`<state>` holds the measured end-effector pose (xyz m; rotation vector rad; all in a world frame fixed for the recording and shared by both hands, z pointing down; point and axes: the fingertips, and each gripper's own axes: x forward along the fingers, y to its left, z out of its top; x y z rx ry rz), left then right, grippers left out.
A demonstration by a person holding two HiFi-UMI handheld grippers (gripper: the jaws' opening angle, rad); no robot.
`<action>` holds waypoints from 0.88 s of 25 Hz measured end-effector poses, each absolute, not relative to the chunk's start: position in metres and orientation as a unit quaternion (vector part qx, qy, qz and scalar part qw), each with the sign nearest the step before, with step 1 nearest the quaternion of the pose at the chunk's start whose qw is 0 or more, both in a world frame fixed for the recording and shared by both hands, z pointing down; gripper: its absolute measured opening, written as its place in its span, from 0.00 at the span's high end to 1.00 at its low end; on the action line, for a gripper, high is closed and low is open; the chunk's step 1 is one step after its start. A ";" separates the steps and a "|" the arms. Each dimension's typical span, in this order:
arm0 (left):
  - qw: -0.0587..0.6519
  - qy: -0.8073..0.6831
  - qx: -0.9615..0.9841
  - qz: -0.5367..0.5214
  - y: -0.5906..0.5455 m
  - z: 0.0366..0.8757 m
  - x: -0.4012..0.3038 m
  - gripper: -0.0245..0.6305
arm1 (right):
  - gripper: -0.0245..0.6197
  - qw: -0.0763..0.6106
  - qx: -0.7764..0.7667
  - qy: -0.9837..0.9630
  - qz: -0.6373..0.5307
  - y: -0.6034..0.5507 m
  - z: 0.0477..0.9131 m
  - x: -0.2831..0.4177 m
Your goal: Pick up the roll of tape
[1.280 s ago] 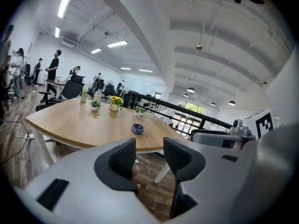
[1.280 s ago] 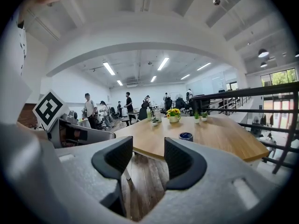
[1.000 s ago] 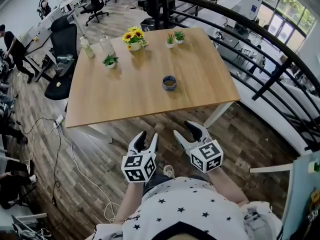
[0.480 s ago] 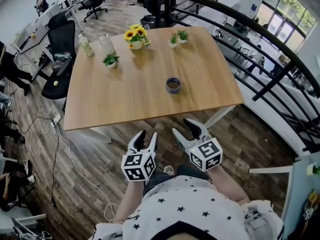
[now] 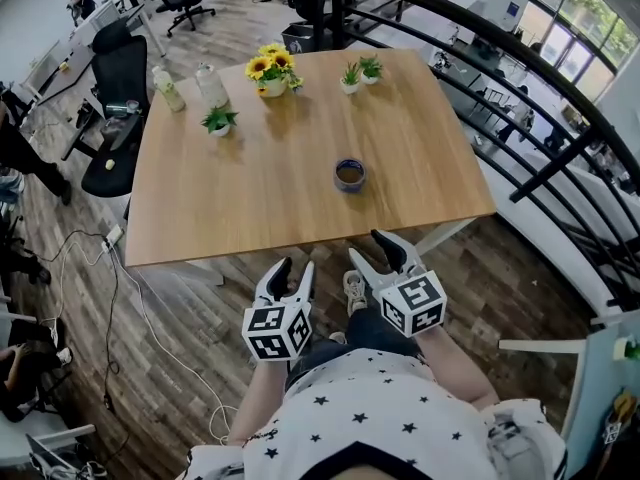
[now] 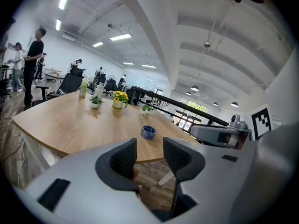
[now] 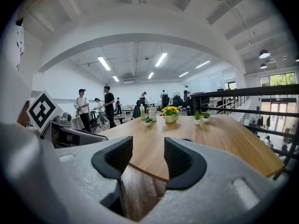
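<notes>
The left tongs [image 5: 296,269] are held with the jaws parted and nothing between them; through the gap in the left gripper view only floor and the near edge of the surface [image 5: 230,208] are seen. The right tongs [image 5: 370,252] are likewise parted and empty. Both are held low in front of the person's body, short of that near edge and well apart from everything on the surface.

The tape [image 5: 350,175] lies flat on the wood with its hole upward, a little right of centre and nearer the right tongs than the left. Bare wood is seen all round it. Flowers [image 5: 268,68], small plants [image 5: 218,120] and bottles [image 5: 165,88] are set toward the far edge, well apart from the tape, so nothing obstructs an approach from the near side.

The tape is judged to be light and stiff, a wound ring that should resist a squeeze and is unlikely to be harmed by a firm grip. Its outer face looks smooth and may slip, and so light a thing may be pushed along the wood if it is nudged before the jaws close. As it lies low and flat, the wall of the ring is the likeliest hold: one jaw lowered into the hole, the other outside. Whether the jaws could span the whole ring cannot be told.
</notes>
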<state>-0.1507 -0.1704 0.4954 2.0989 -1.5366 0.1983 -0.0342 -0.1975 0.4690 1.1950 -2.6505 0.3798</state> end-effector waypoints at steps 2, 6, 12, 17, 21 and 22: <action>0.264 -0.571 0.774 0.072 -0.180 0.496 -0.152 0.70 | 0.66 0.107 0.406 -0.899 0.127 -0.211 0.469 -0.033; 0.264 -0.575 0.771 0.069 -0.202 0.497 -0.154 0.70 | 0.66 0.111 0.413 -0.895 0.123 -0.240 0.473 -0.029; 0.269 -0.580 0.766 0.069 -0.240 0.501 -0.153 0.70 | 0.66 0.119 0.415 -0.893 0.127 -0.286 0.482 -0.026; 0.278 -0.581 0.762 0.074 -0.264 0.507 -0.152 0.70 | 0.66 0.126 0.416 -0.891 0.132 -0.320 0.491 -0.025; 0.286 -0.581 0.758 0.076 -0.281 0.513 -0.152 0.70 | 0.66 0.138 0.418 -0.888 0.135 -0.346 0.503 -0.023; 0.288 -0.582 0.757 0.077 -0.285 0.514 -0.152 0.70 | 0.66 0.141 0.419 -0.887 0.136 -0.352 0.506 -0.022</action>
